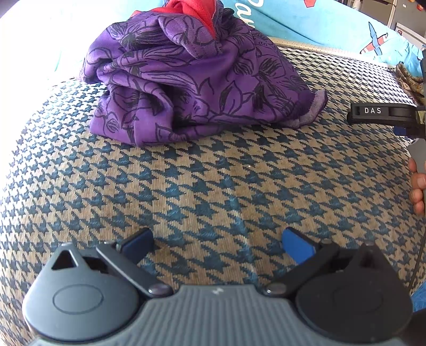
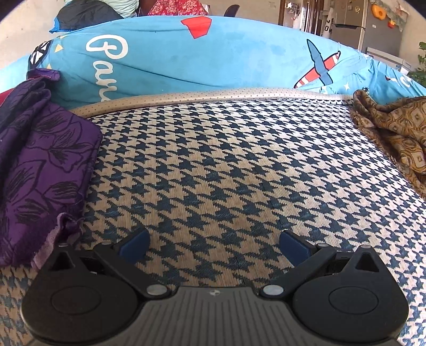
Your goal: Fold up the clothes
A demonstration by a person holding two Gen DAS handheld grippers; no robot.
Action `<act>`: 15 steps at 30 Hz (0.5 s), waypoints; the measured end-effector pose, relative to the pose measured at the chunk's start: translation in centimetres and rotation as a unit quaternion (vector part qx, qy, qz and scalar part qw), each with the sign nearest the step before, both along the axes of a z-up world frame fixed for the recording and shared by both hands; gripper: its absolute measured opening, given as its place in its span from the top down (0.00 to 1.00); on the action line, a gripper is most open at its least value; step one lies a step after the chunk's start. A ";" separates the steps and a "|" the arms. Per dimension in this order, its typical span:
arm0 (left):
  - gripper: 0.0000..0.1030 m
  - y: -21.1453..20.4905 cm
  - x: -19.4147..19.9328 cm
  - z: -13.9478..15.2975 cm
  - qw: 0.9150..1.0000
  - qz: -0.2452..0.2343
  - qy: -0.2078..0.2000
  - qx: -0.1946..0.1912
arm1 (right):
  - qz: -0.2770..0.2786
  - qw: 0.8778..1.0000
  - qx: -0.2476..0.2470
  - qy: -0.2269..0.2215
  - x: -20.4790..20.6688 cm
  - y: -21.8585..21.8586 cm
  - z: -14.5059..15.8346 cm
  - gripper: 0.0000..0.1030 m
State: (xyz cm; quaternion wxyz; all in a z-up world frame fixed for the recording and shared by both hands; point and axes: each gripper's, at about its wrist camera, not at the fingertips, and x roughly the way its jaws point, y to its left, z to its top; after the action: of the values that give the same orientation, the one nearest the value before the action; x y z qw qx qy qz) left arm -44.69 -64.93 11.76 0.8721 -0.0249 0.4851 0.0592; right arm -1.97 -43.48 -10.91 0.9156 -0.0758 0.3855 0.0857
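Two handheld grippers are hovering over a cushion [image 1: 213, 181] covered in blue and tan houndstooth fabric. In the left wrist view, the left gripper [image 1: 217, 243] is sitting with its blue pads spread wide apart, holding nothing, above a broad bare stretch of the cushion. Beyond it, toward the far left, a purple cloth [image 1: 186, 79] printed with black flowers is lying in a crumpled heap, with a red cloth [image 1: 198, 10] peeking out at its top. The near edge of the heap is resting on the cushion, well apart from the left gripper's pads. At the right edge of this view, a person's fingers [image 1: 418, 186] are gripping the other tool's handle. In the right wrist view, the right gripper [image 2: 214, 246] is also spread open and empty, and the purple cloth is lying just beside its left finger, with a frayed hem nearly touching it. The middle of the cushion is lying open all the way to its far piped edge [image 2: 213, 95]. A bright blue pillow [image 2: 213, 53] is standing behind that edge. A brown patterned cloth [image 2: 394, 127] is bunching at the far right corner.
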 end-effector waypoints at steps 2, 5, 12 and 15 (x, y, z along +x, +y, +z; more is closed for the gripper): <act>0.00 -1.3 -1.4 1.2 1.000 -0.003 -0.002 0.000 | -0.005 1.000 -0.004 0.008 -0.6 -0.1 0.2 0.00; 0.00 -4.9 -4.0 2.7 1.000 0.001 -0.003 -0.001 | -0.009 0.999 -0.010 0.031 -1.4 -0.1 0.4 0.00; 0.00 -15.7 -13.2 7.8 1.000 0.019 -0.016 0.004 | 0.021 0.996 -0.029 0.076 -3.8 0.5 0.9 0.00; 0.00 -19.9 -17.2 9.9 1.000 0.027 -0.015 0.003 | 0.030 0.994 -0.031 0.097 -4.9 0.6 1.1 0.00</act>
State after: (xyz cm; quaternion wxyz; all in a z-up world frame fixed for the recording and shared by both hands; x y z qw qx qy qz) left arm -61.85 -84.86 21.62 0.8775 -0.0365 0.4708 0.0833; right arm -6.89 -42.88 -9.79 0.8682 -0.1071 0.4724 0.1081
